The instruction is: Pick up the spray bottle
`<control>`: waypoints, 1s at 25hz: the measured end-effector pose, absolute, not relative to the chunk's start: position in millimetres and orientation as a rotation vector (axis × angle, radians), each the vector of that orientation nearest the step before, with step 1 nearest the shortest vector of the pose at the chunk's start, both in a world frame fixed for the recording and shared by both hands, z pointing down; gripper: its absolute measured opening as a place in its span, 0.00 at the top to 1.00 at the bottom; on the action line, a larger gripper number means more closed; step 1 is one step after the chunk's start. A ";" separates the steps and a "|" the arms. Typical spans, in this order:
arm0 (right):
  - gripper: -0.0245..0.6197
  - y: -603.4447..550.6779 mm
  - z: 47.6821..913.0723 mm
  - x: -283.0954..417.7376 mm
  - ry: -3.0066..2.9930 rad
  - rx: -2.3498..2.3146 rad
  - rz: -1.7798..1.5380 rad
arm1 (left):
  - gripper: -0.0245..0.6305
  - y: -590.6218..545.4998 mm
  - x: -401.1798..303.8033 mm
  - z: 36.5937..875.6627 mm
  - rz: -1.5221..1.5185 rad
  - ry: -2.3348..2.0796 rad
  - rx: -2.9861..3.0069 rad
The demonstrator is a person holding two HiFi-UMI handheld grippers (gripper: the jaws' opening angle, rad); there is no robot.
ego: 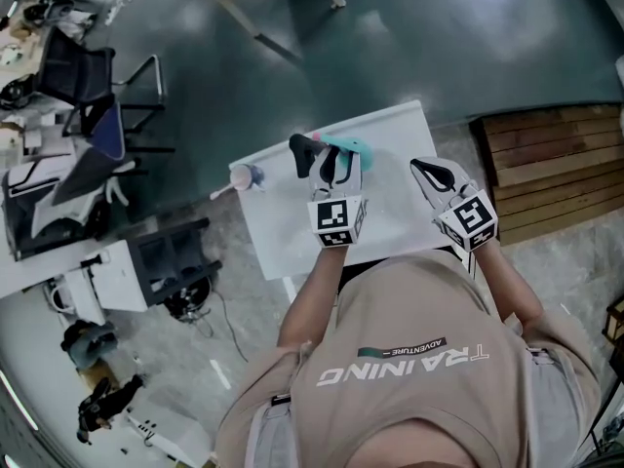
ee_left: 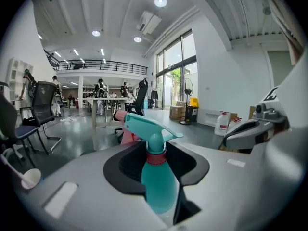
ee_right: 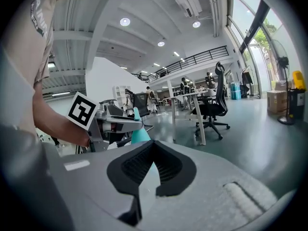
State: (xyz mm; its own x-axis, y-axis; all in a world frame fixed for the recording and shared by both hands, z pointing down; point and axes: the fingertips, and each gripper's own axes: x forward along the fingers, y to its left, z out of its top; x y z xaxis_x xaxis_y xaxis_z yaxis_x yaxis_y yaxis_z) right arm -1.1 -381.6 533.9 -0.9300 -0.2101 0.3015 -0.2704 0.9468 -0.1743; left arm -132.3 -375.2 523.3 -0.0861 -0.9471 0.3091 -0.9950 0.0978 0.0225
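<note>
Spray bottle (ee_left: 156, 177), teal with a red collar, stands upright between the jaws of the left gripper (ee_left: 156, 160), pads pressed on its body, trigger head above them. Seen from the head view, it sits over the far part of the white desk (ego: 283, 227). Left forearm reaches forward, gripper tilted slightly down. Right gripper (ee_right: 153, 150) is alongside, jaws drawn together, nothing between them.

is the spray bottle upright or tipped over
Upright: the spray bottle stands trigger head up, clamped between the left gripper's fingers.
</note>
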 end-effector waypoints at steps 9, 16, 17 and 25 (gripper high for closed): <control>0.96 -372.2 504.5 -25.3 -2.869 0.384 0.231 | 0.74 -347.8 -132.3 457.3 0.160 -2.136 2.015; 0.96 -363.9 462.4 -40.3 -2.950 0.444 0.116 | 0.74 -323.7 -145.0 431.1 0.123 -2.180 2.061; 0.96 -364.8 457.4 -41.9 -2.955 0.447 0.097 | 0.74 -321.3 -147.4 428.3 0.112 -2.186 2.061; 0.96 -368.7 435.6 -47.1 -2.994 0.458 0.036 | 0.74 -297.9 -170.1 408.2 0.019 -2.235 2.019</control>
State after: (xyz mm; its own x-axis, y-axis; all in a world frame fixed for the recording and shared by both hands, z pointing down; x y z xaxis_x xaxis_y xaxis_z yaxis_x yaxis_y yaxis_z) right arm -47.1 -368.7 435.6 -0.9481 -0.2968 0.1143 -0.2994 0.9541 -0.0067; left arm -170.1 -297.9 408.2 -0.0964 -0.9899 0.1041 -0.9915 0.1047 0.0776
